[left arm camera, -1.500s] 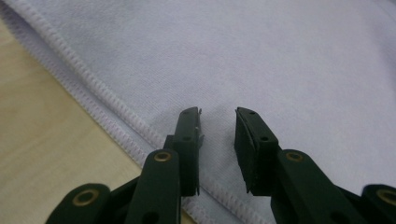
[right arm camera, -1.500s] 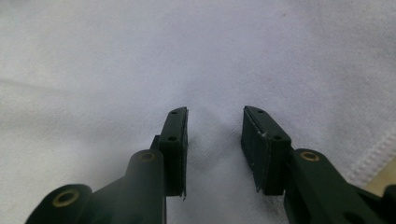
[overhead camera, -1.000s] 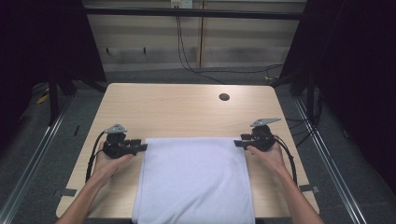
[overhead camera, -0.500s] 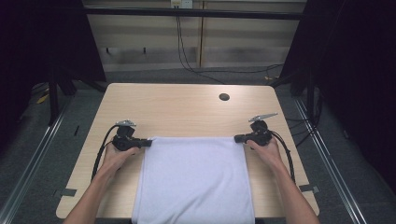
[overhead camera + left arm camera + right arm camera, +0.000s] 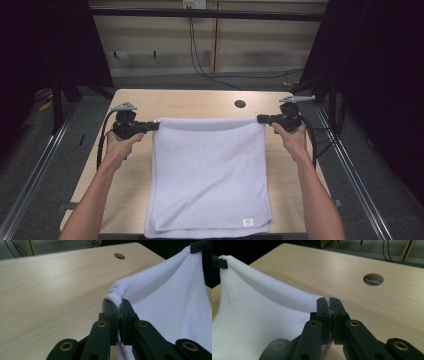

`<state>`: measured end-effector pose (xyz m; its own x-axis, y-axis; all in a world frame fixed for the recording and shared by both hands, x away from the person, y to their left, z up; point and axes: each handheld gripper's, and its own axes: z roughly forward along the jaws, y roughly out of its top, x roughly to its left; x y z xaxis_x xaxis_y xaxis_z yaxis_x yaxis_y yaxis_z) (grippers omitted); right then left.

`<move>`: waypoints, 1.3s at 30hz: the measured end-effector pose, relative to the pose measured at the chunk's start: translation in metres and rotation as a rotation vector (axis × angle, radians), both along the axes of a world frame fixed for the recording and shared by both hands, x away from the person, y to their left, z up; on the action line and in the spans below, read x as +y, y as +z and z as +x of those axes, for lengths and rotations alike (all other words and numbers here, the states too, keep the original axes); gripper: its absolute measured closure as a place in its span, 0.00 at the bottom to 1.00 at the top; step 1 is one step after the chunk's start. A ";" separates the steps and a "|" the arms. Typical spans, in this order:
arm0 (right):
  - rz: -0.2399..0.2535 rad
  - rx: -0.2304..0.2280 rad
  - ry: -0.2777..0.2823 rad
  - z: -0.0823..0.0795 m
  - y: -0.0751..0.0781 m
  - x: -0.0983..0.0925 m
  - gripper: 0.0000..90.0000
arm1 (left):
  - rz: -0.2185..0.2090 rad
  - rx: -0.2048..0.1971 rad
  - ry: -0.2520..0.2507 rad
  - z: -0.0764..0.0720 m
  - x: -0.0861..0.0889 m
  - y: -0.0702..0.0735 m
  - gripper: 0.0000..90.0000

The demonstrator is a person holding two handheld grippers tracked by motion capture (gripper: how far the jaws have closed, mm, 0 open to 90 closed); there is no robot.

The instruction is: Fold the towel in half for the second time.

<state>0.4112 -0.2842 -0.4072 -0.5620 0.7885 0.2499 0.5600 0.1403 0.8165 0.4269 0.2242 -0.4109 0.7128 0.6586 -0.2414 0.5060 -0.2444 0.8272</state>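
Note:
A white towel (image 5: 210,170) lies folded on the wooden table (image 5: 190,102), its far edge lifted and stretched between both grippers. My left gripper (image 5: 155,125) is shut on the far left corner. In the left gripper view its jaws (image 5: 117,303) pinch the hem of the towel (image 5: 172,302). My right gripper (image 5: 261,119) is shut on the far right corner, and in the right gripper view its jaws (image 5: 329,301) clamp the edge of the towel (image 5: 257,322). The near part of the towel rests on the table and overhangs the front edge.
A round cable hole (image 5: 240,104) sits in the table behind the towel, right of centre. Bare wood runs along the back and both sides. Dark curtains and metal floor rails flank the table, and cables hang at the back wall.
Both grippers closed on the towel's far corners and rose, lifting the far edge off the table and drawing it taut. Earlier the towel lay flat.

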 end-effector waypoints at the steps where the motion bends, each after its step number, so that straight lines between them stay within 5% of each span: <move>1: -0.003 -0.016 -0.006 0.000 0.005 0.000 0.97 | -0.012 -0.019 0.005 0.000 -0.001 0.005 0.97; 8: 0.037 -0.102 -0.006 -0.011 0.031 -0.007 0.97 | -0.048 -0.072 -0.029 -0.013 -0.002 0.023 0.97; 10: 0.019 -0.112 0.029 -0.023 0.030 -0.007 0.97 | -0.027 -0.088 -0.038 -0.023 -0.001 0.022 0.97; 14: 0.009 -0.117 0.080 -0.055 0.028 -0.012 0.97 | -0.084 -0.084 -0.081 -0.047 0.003 0.020 0.97; 18: 0.016 -0.122 0.127 -0.090 0.027 -0.017 0.97 | -0.059 -0.089 -0.119 -0.080 0.006 0.018 0.97; 24: -0.006 -0.082 0.201 -0.149 0.010 -0.011 0.97 | -0.017 -0.062 -0.167 -0.119 0.012 0.008 0.97; 27: -0.004 -0.052 0.218 -0.175 -0.003 -0.008 0.97 | 0.016 -0.011 -0.211 -0.147 0.014 -0.009 0.97; 33: -0.036 0.070 0.283 -0.203 -0.042 -0.002 0.90 | 0.068 0.073 -0.266 -0.177 0.016 -0.042 0.91; 36: 0.004 0.067 0.255 -0.213 -0.051 -0.006 0.76 | -0.030 0.036 -0.218 -0.186 0.025 -0.042 0.74; 38: 0.049 0.028 0.177 -0.215 -0.051 -0.013 0.72 | -0.075 -0.017 -0.148 -0.188 0.031 -0.038 0.69; 39: 0.044 -0.007 0.129 -0.215 -0.050 -0.017 0.68 | -0.082 -0.008 -0.104 -0.186 0.034 -0.038 0.67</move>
